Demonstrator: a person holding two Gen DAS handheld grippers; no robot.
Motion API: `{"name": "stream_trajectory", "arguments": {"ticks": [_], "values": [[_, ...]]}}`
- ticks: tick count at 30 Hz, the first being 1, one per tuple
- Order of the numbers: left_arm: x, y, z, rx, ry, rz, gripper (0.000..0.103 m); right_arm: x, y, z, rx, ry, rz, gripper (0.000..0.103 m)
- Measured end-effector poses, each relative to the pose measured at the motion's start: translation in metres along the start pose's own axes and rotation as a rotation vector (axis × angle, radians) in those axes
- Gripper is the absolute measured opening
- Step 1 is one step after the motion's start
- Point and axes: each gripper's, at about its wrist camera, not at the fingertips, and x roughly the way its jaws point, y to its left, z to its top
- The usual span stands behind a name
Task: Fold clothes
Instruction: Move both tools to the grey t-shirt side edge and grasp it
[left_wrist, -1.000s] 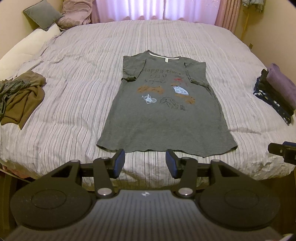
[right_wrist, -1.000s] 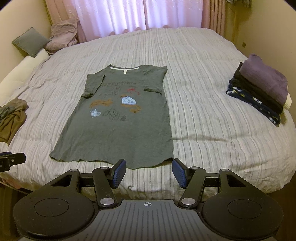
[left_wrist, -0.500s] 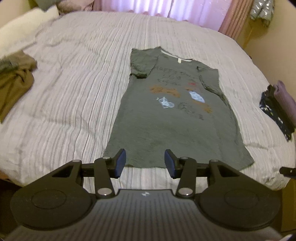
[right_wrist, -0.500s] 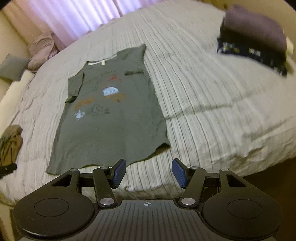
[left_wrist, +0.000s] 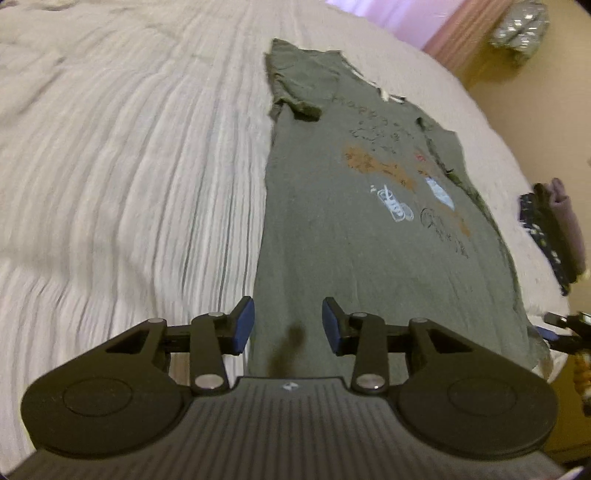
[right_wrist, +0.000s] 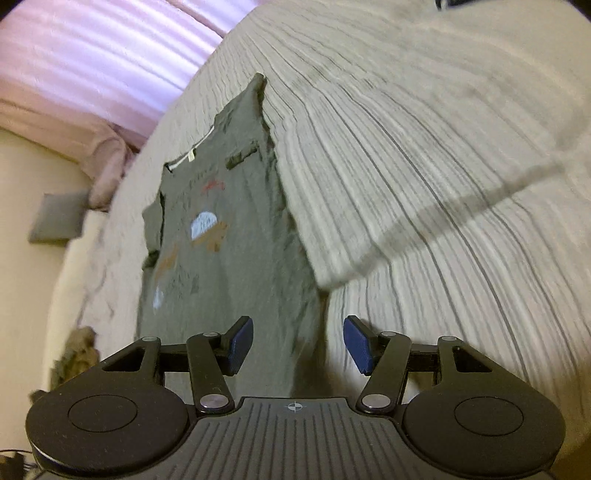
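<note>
1. A wide bed fills the room, covered in a pale, finely ribbed striped quilt, with pink curtains lit from behind at the far end.
2. A grey-green printed T-shirt lies flat on the quilt, face up, neck at the far end and hem at the near edge; both short sleeves are turned in over the chest, and the body is otherwise spread at full length.
3. So the sleeve folds are in place, while the long body has yet to be folded; a stack of folded clothes sits at the far right, and a crumpled olive garment lies at the near left.
4. The left gripper hovers over the hem's left corner, tongs apart, nothing between them.
5. The right gripper hangs over the hem's right corner, tongs likewise spread and empty.
6. The shirt is thin, soft jersey, limp and slightly wavy at its edges; the quilt is puffy and creased.
</note>
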Motion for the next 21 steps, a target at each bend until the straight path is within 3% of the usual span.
{"name": "stream_trajectory", "arguments": {"ticks": [5, 11, 15, 21], "values": [[0.023, 0.027, -0.001, 0.000, 0.002, -0.140, 0.034, 0.016, -0.022, 0.010, -0.051, 0.099, 0.118, 0.059], [0.012, 0.050, -0.027, -0.069, -0.020, -0.318, 0.035, 0.001, -0.029, -0.004, -0.060, 0.087, 0.182, 0.059], [0.003, 0.051, -0.041, -0.056, 0.021, -0.346, 0.035, -0.003, -0.027, -0.017, -0.023, 0.081, 0.205, 0.059], [0.016, 0.070, -0.038, -0.134, 0.033, -0.385, 0.025, 0.006, -0.032, -0.014, 0.016, 0.107, 0.237, 0.058]]}}
